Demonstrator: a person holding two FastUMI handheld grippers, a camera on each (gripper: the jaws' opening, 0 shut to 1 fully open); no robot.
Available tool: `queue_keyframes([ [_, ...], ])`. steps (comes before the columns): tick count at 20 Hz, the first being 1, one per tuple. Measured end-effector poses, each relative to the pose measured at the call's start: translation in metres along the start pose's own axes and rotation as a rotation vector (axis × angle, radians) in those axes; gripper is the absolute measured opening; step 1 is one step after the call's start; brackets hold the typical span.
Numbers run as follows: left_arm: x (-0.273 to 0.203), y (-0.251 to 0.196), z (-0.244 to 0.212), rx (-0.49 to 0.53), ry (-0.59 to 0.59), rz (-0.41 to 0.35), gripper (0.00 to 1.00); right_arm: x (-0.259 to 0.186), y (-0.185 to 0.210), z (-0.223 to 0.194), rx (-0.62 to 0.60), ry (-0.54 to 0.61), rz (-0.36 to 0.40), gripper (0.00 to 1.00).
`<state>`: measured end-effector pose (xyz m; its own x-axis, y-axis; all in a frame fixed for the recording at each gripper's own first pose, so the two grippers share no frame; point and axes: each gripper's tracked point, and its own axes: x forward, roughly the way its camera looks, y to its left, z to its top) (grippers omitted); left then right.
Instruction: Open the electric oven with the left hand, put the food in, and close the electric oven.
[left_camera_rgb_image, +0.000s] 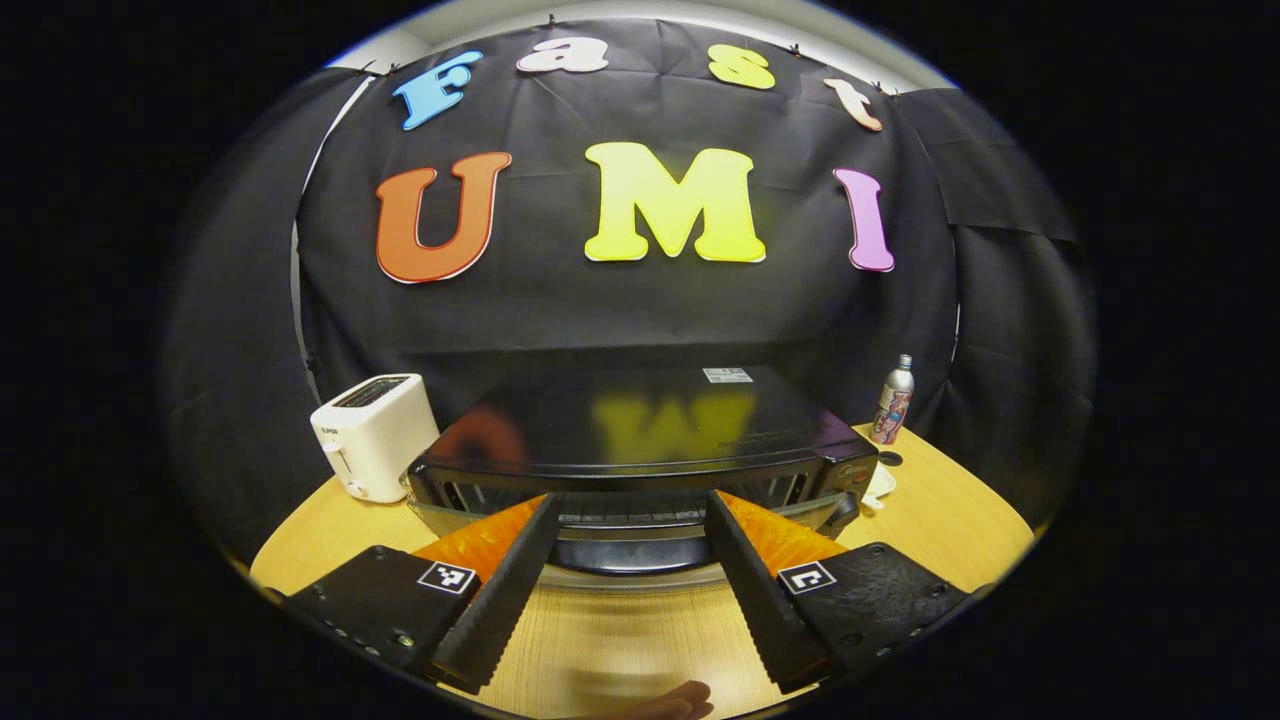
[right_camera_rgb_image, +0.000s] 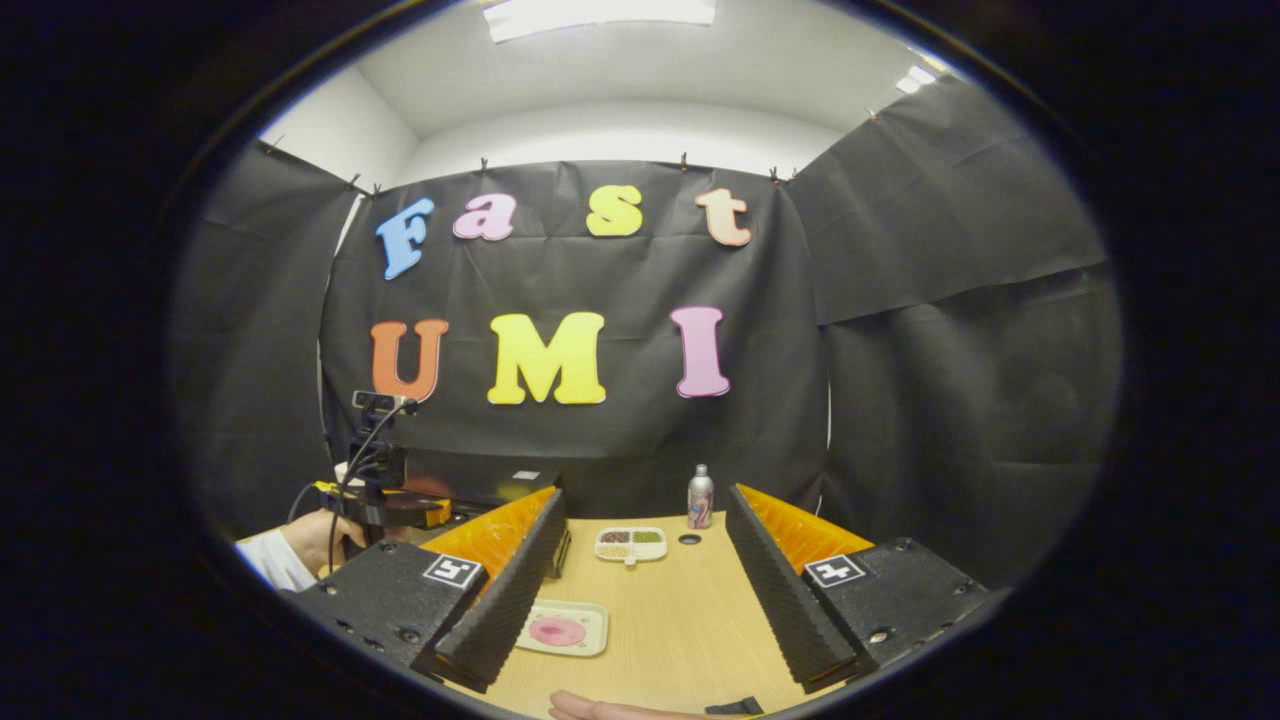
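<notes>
Both tongs gape apart: left tongs (left_camera_rgb_image: 632, 520) at the oven (left_camera_rgb_image: 640, 450) door's edge, right tongs (right_camera_rgb_image: 645, 520) over bare table (right_camera_rgb_image: 690, 620).

Light falls from the ceiling panel (right_camera_rgb_image: 600, 15) above me, bright and even. My oven (left_camera_rgb_image: 640, 430) top is glossy and mirrors the wall. The fisheye bends everything at the edges. A blurred smear lies on the desk (left_camera_rgb_image: 620, 640) nearest me.
</notes>
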<state>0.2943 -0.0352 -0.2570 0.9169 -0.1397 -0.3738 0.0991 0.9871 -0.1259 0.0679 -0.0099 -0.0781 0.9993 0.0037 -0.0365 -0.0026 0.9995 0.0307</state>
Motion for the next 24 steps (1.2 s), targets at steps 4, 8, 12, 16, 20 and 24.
queue_keyframes([
  [4, -0.023, -0.002, -0.02, 0.01, 0.021, 0.005, 0.94, -0.009, 0.008, -0.002, 0.007, 0.013, 0.009, 1.0],
  [8, -0.041, -0.004, -0.042, 0.008, 0.066, 0.003, 0.94, -0.018, 0.014, -0.006, 0.011, 0.024, 0.008, 1.0],
  [12, -0.056, -0.004, -0.065, 0.0, 0.085, 0.003, 0.94, -0.024, 0.019, -0.012, 0.022, 0.042, 0.018, 1.0],
  [16, -0.066, -0.006, -0.086, 0.001, 0.096, 0.004, 0.94, -0.025, 0.019, -0.016, 0.011, 0.059, 0.011, 1.0],
  [20, -0.074, -0.008, -0.113, -0.007, 0.117, 0.005, 0.95, -0.024, 0.019, -0.025, 0.013, 0.081, 0.007, 1.0],
  [24, -0.077, -0.01, -0.14, -0.004, 0.144, 0.005, 0.94, -0.022, 0.024, -0.044, 0.003, 0.118, 0.01, 1.0],
])
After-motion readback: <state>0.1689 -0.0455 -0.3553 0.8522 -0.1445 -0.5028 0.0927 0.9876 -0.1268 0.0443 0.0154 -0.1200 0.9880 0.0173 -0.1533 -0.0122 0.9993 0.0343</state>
